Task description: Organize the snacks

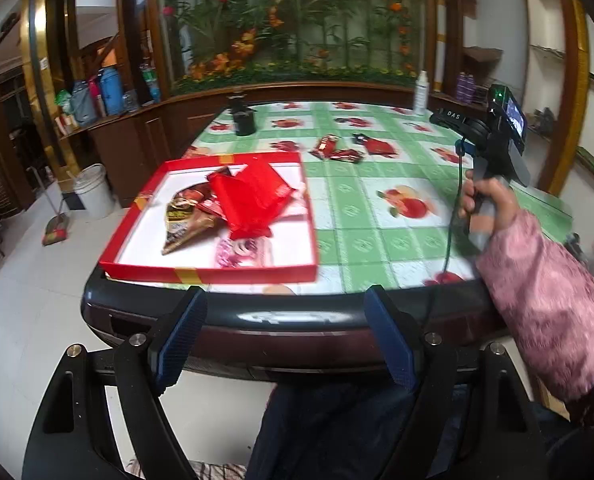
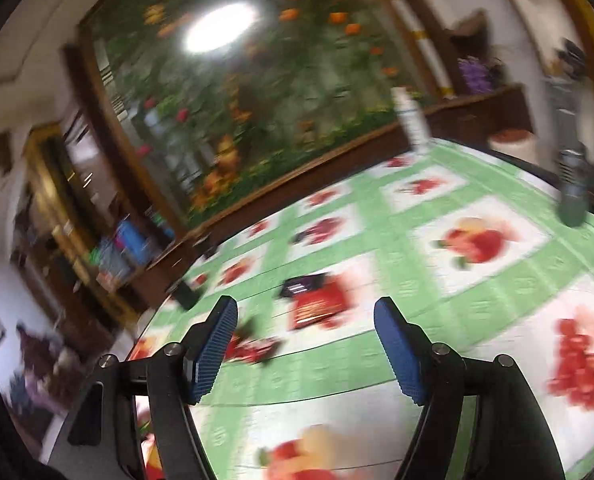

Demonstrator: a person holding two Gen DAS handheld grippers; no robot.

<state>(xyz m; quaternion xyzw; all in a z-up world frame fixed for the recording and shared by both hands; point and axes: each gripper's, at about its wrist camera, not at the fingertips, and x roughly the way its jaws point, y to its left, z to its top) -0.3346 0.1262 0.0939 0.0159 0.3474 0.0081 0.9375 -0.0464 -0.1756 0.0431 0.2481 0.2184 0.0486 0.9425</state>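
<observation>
My left tool point(image 1: 285, 336) has black arms with silver screws and ribbed blue pads point(image 1: 181, 344). My right tool point(image 2: 305, 352) matches it, its black handle trailing a dark cable. My sleeve point(image 1: 553, 304) is pink, patterned; my trousers point(image 1: 337, 432) dark blue.

The left wrist camera sits back off the near edge of the table point(image 1: 257, 316), looking across it at the red tray point(image 1: 217, 272). The right wrist camera hovers low over the tablecloth point(image 2: 397, 360), tilted and blurred — both views share the loose red snack packets point(image 1: 337, 150) point(image 2: 317, 304) and the flower mural point(image 1: 297, 20) point(image 2: 237, 100).
</observation>
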